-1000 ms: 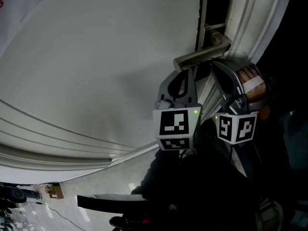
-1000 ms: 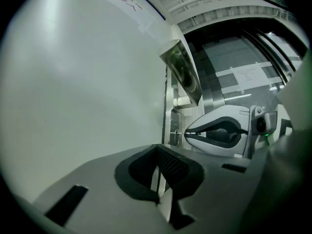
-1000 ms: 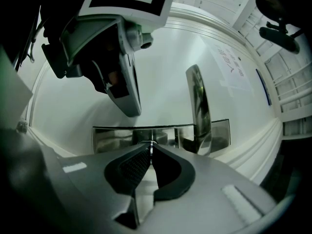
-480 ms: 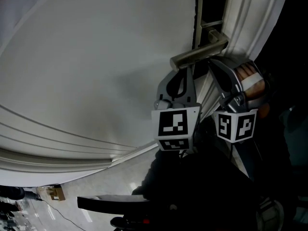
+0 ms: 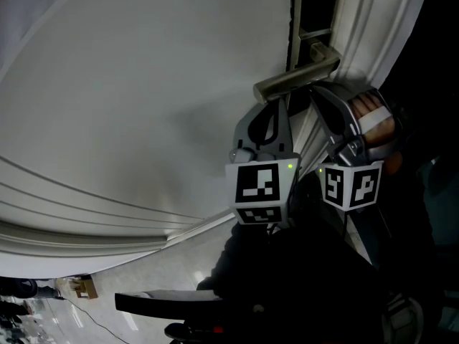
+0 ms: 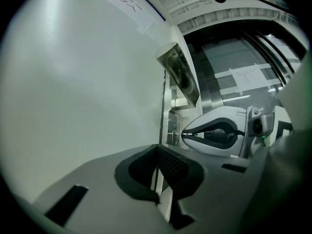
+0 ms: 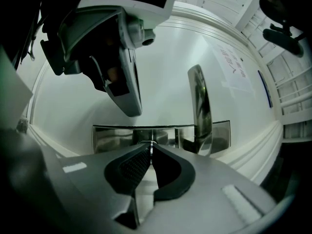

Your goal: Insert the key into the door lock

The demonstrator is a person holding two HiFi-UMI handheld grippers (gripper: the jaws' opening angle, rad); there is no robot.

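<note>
The white door [image 5: 143,84] carries a metal lever handle [image 5: 297,77] on a steel lock plate [image 7: 117,134]. My right gripper [image 5: 317,95] is at the plate just under the handle, shut on a thin key [image 7: 151,152] seen edge-on between its pads. In the left gripper view the key tip [image 6: 181,133] pokes from the right gripper [image 6: 214,134] toward the door edge; the keyhole itself is hidden. My left gripper [image 5: 276,104] hovers beside it, below the handle's free end, its jaws [image 6: 157,149] shut with nothing between them.
The moulded door frame [image 5: 373,27] runs along the right, with a dark gap beside it. The lever handle [image 7: 201,111] juts out just right of my right gripper [image 7: 151,147]. The left gripper's body [image 7: 122,57] hangs close at the upper left.
Both grippers and the handle hold their positions; only the head view has drifted slightly.
</note>
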